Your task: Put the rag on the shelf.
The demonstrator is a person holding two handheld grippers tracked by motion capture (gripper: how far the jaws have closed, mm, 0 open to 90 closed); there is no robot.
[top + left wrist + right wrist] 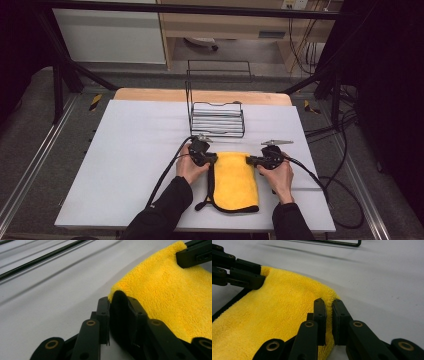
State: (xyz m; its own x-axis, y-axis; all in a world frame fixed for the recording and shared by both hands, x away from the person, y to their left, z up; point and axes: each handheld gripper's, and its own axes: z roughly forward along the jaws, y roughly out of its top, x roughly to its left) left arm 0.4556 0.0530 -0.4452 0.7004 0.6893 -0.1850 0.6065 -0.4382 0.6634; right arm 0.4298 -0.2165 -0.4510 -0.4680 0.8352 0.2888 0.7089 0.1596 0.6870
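Behind the towel [234, 180], wire rack [217, 119]

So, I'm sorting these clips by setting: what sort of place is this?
Probably a lab recording station, not a home: a white table inside a black metal frame, cables trailing over the floor, and a person working a yellow towel with handheld grippers.

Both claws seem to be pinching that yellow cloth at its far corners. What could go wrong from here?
1. The left claw and the right claw each bite only the very edge of the yellow cloth, so a corner might slip out if lifted.
2. The wire rack stands just beyond the cloth; a forward swing could snag it.
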